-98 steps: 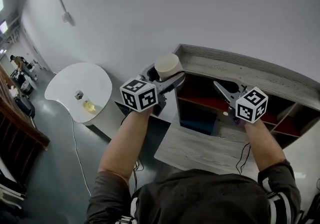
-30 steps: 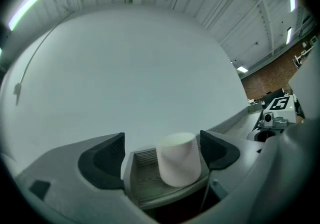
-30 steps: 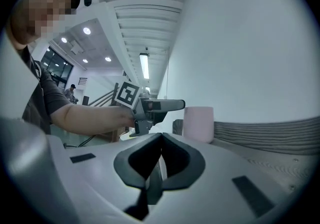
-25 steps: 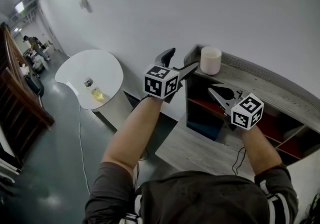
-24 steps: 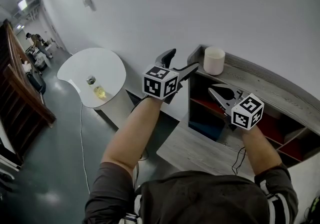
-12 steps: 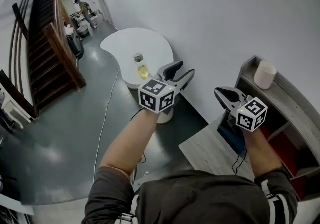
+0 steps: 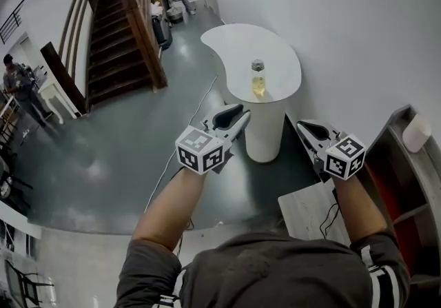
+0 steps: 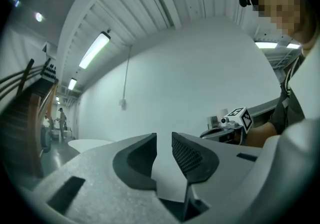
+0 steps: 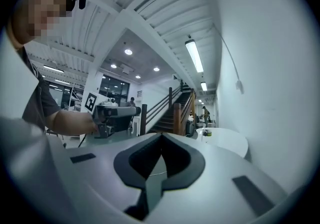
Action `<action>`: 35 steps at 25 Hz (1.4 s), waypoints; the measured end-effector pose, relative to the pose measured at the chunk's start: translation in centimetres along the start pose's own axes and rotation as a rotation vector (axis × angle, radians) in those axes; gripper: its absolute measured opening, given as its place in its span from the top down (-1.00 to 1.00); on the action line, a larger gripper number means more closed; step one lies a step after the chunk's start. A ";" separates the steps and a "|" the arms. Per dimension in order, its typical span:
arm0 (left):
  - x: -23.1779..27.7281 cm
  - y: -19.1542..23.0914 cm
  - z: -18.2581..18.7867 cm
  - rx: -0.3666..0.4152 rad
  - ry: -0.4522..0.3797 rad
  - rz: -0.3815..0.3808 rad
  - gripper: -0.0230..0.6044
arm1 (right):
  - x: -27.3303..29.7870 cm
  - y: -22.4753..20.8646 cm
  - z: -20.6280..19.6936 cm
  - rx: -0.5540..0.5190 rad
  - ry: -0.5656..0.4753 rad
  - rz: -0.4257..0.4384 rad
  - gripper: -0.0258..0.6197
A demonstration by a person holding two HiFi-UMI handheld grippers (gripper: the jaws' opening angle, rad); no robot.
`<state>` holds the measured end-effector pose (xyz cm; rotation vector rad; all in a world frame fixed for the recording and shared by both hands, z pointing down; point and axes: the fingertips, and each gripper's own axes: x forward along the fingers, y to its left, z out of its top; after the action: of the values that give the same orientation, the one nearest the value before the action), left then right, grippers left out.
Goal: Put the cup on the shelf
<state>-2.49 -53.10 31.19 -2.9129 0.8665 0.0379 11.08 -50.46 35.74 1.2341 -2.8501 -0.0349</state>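
While the cup point(image 7: 417, 133) sits on top of the shelf point(image 7: 394, 124) at the right, my left gripper point(image 7: 236, 116) is closing on nothing and my right gripper point(image 7: 304, 125) is squeezed shut, empty.

Cool, even indoor light fills all three views, coming from a strip lamp point(image 8: 95, 50) overhead in the left gripper view and a second strip lamp point(image 9: 194, 55) in the right gripper view. The white wall point(image 7: 358, 17) is bright and nearly washed out. The grey floor point(image 7: 89, 155) carries a soft sheen, and shadows are faint. Both gripper views are round fisheye pictures with black corners. The staircase point(image 7: 117, 17) bows toward the head view's edge.
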 end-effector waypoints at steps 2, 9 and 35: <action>-3.2 1.2 -1.1 -0.006 0.016 0.038 0.69 | 2.3 1.6 -0.3 0.000 0.003 0.041 0.94; -14.8 4.0 -4.8 -0.056 0.054 0.177 0.83 | 8.9 8.0 -1.7 -0.004 0.017 0.169 0.94; -31.8 3.0 -14.4 -0.244 0.041 0.378 0.91 | 13.8 20.0 -9.9 0.096 0.087 0.308 0.95</action>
<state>-30.81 -39.86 46.91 -2.9226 1.5054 0.1214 -12.46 -46.91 46.65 0.7730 -2.9575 0.1611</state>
